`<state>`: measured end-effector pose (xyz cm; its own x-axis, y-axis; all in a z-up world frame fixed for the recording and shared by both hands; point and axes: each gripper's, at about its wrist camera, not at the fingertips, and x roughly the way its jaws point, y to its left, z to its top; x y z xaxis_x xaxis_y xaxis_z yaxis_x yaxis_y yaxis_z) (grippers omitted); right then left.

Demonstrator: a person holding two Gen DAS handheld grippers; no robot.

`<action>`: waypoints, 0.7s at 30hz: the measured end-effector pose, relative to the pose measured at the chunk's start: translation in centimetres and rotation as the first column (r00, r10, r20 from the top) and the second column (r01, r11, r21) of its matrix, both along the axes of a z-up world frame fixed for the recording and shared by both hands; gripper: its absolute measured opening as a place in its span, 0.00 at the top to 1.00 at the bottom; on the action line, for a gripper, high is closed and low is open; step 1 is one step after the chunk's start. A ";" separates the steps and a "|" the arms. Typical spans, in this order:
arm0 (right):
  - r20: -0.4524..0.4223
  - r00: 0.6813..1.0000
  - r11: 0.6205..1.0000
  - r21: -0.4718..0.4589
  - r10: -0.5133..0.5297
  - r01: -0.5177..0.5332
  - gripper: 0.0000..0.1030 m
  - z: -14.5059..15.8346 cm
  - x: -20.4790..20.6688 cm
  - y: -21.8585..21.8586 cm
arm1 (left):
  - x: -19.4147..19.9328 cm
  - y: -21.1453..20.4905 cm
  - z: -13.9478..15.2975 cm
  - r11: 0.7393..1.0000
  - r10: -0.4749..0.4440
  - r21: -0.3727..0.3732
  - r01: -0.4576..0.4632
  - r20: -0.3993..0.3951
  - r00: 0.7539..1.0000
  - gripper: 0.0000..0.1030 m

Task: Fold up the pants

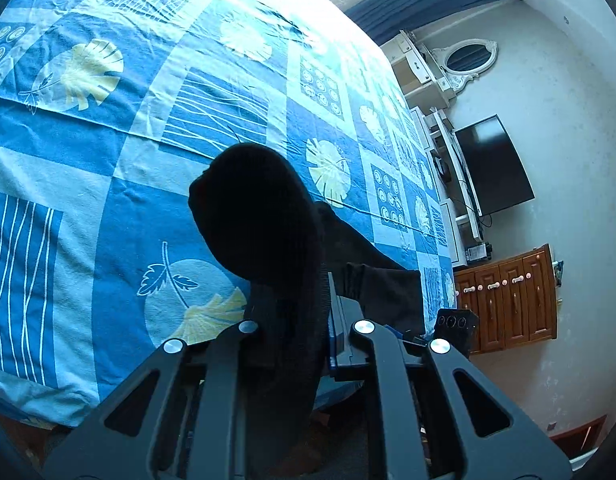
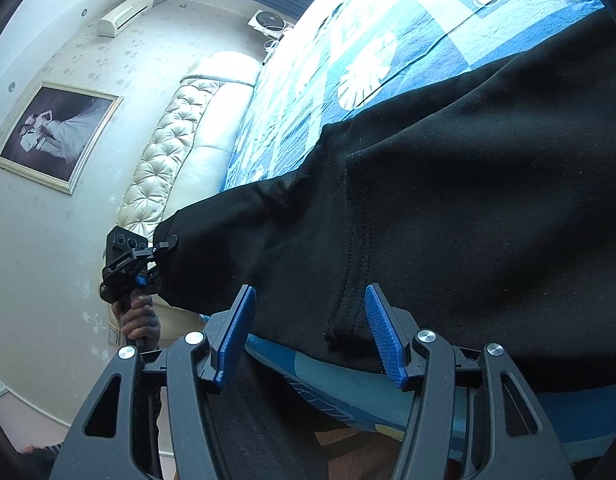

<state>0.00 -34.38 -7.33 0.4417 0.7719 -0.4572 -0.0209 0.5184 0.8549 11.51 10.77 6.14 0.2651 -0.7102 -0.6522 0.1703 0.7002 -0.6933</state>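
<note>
The black pants point(image 2: 448, 208) lie across your blue patterned bedspread point(image 1: 108, 160), near its edge. Your left gripper point(image 1: 308, 312) is clamped on a bunched end of them, raised above the bed. Your right gripper point(image 2: 310, 332) stands apart over a seam, its blue pads point(image 2: 382, 332) not pressing

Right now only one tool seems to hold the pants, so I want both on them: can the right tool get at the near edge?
Probably yes. The right tool stands open with the pants' near edge just ahead of its pads, nothing between them.
</note>
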 end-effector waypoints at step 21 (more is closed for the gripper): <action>0.086 0.973 0.977 0.029 -0.215 0.213 0.43 3.5 -2.6 -8.1 | -2.1 -26.3 2.8 0.941 -0.252 0.262 0.213 0.125 0.959 0.87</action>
